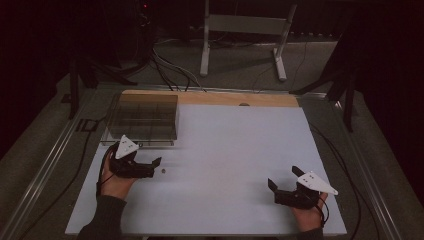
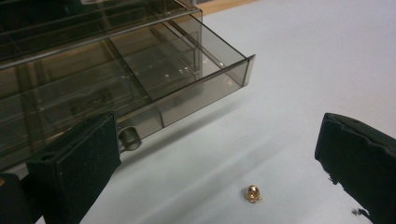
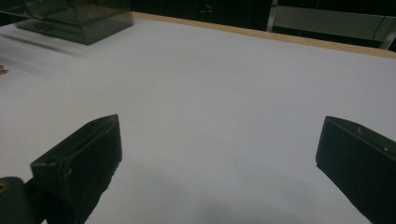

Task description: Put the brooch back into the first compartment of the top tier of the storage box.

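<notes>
A tiny gold bead-like piece (image 2: 252,192) lies on the white tabletop (image 1: 225,150), just ahead of my left gripper (image 1: 156,167). The left gripper (image 2: 215,154) is open, its jaws wide apart, and the gold piece (image 1: 162,171) sits between and slightly beyond them, untouched. Behind it stands a smoked clear organizer box (image 1: 147,116) with its shallow divided drawer (image 2: 177,79) pulled out; the drawer knob (image 2: 130,138) is close to the left jaw. My right gripper (image 1: 283,177) rests near the front right of the table, open, holding nothing (image 3: 215,149).
A wooden strip (image 1: 240,98) runs along the table's far edge. Cables trail across the floor behind, and a white metal stand (image 1: 245,30) is farther back. The organizer box (image 3: 74,16) appears far off in the right gripper view.
</notes>
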Tool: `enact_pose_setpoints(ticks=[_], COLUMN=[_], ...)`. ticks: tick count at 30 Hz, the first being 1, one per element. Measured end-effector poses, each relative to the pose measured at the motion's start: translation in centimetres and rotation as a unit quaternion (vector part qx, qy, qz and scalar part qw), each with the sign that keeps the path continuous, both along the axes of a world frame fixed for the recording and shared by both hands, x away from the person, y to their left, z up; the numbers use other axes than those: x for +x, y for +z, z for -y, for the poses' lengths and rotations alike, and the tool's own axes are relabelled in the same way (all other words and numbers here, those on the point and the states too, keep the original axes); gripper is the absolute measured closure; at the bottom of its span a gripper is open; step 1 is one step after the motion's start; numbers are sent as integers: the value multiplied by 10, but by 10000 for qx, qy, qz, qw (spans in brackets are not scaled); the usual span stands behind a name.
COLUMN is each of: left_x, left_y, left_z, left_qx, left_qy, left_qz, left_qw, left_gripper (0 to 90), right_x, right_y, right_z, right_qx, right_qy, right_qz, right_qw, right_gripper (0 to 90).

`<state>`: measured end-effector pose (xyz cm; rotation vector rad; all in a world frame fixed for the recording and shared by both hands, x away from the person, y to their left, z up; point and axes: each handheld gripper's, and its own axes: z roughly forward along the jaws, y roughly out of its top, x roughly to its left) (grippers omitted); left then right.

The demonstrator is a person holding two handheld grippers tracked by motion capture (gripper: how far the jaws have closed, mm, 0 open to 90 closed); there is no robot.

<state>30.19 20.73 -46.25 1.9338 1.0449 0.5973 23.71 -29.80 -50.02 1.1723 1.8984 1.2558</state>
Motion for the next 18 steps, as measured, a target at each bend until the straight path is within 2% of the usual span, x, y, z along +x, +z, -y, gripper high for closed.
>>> enact_pose_setpoints(ticks=[4,18], left_x=[4,10], left_y=[-3,-14], left_z=[3,16], left_qx=[-52,170], left_qy=[7,-177], left_qz=[-113,-349], left_qw=[9999,9991], left_gripper=[8,8], right_x=[0,0], right_y=[0,0], right_z=[0,-1], right_qx=[1,-2], right_qy=[8,27], right_qz=[-6,-15], right_qw=[10000,10000], right_gripper=[9,9])
